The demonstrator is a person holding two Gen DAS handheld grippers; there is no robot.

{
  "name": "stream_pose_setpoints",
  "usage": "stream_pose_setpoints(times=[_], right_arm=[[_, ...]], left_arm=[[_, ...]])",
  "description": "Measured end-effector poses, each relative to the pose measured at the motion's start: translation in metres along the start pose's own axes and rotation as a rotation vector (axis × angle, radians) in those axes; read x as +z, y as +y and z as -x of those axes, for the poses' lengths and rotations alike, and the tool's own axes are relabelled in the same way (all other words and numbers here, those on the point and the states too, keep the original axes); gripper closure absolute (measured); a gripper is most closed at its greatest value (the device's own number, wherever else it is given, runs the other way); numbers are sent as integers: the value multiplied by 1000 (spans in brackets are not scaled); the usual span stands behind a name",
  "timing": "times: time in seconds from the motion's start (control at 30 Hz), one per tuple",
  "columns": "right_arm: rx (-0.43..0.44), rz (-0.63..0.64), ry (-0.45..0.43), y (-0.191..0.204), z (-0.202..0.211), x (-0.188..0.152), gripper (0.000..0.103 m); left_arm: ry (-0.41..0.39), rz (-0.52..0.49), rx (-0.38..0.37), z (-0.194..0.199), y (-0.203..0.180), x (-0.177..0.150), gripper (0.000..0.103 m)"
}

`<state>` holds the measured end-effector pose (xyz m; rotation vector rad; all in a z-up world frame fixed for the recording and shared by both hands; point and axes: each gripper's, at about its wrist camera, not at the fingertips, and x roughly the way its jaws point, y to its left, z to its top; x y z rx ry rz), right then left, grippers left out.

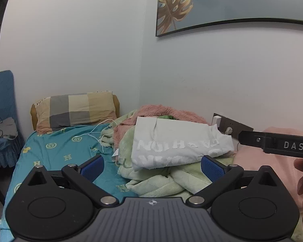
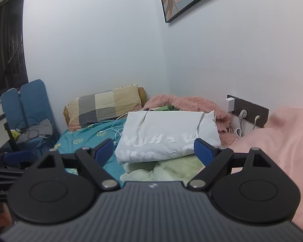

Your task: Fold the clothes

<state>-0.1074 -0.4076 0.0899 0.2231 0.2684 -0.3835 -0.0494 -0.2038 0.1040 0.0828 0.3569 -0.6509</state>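
A folded white garment with pale lettering lies on top of a light green fleece blanket on the bed; it also shows in the right wrist view. My left gripper is open and empty, a short way in front of the garment. My right gripper is open and empty, also just short of the garment. The right gripper's body shows at the right edge of the left wrist view. A pink cloth lies to the right.
A teal patterned bedsheet covers the bed, with a checked pillow at its head. A fuzzy pink blanket is heaped behind the garment. A white cable lies on the sheet. Wall sockets with plugs sit at right. A blue chair stands left.
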Motion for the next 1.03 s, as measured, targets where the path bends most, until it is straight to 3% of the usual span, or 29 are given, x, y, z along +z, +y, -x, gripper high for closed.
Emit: stream_pose_setpoints(times=[1.03], right_arm=[[-18, 57, 19, 10, -4, -6, 15]], left_arm=[[-16, 24, 1, 2, 11, 0, 0]])
